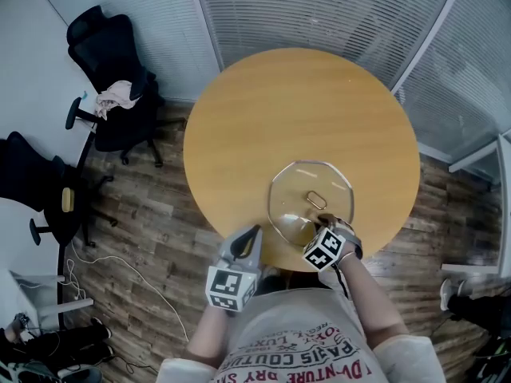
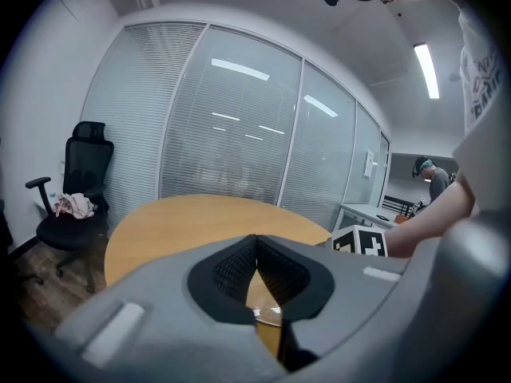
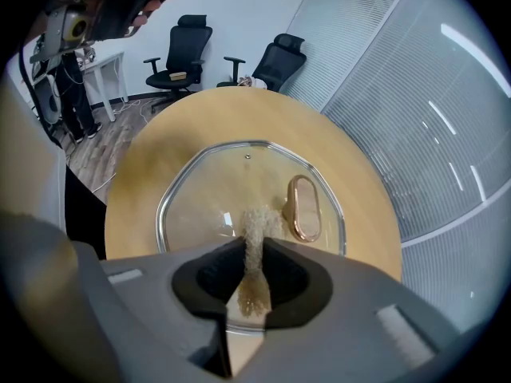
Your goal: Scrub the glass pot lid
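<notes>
You're pinching the scrub pad [image 3: 255,223] in the right gripper [image 3: 254,244]. The jaws are clamping tight on a thin strip of it, and its free end is sitting on the glass pot lid [image 3: 215,194], just beside the handle [image 3: 303,207].

The lid is lying flat on the round table [image 1: 279,102], near-right, with its rim close to the near edge.

The left gripper [image 2: 256,242] is sitting closed and empty, jaw tips touching. It's hovering just left of the lid at the near edge, so it isn't bracing anything.

Risks as I'm reading it:
- Nothing is pinning the lid. A stroke pulling toward you could slide it over the near edge, and it's glass.
- The jaws are gripping only a narrow bite of the pad, so hard pressure or a sideways drag could pull it out.
- The handle is right next to the pad, so a stroke to the right could snag on it and spin the lid.
</notes>
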Demonstrator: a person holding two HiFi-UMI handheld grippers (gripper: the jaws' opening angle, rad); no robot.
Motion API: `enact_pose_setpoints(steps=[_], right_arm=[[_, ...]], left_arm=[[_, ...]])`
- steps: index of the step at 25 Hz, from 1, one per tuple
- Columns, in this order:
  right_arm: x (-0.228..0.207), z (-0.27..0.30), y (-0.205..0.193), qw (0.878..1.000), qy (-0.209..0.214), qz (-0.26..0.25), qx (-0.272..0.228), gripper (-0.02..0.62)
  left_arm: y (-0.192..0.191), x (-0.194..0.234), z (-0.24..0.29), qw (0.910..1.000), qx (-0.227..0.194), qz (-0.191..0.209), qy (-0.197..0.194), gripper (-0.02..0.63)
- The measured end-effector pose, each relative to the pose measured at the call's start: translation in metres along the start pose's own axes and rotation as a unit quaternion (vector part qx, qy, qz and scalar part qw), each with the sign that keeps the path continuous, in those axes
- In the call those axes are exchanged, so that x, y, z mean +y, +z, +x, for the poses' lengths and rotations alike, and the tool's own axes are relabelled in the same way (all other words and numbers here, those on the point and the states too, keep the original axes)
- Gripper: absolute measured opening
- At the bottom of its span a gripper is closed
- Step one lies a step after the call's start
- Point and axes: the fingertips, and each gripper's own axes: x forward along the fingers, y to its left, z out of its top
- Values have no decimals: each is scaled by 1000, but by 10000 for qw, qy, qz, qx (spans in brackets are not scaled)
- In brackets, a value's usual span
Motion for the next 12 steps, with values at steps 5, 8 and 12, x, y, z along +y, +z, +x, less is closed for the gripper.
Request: enact_pose_setpoints(steps=[5, 8, 12], right_arm=[[7, -2, 15, 9978, 168, 643, -25, 64], [15, -3, 24, 9957, 399, 816, -167, 64], [24, -9, 33, 9922, 653, 1006, -335, 64]], left_arm=[[0, 10, -8, 10000, -12, 33, 32, 8], [0, 15, -9, 10000, -30, 50, 58, 8], [3, 17, -9, 10000, -28, 52, 43, 8]])
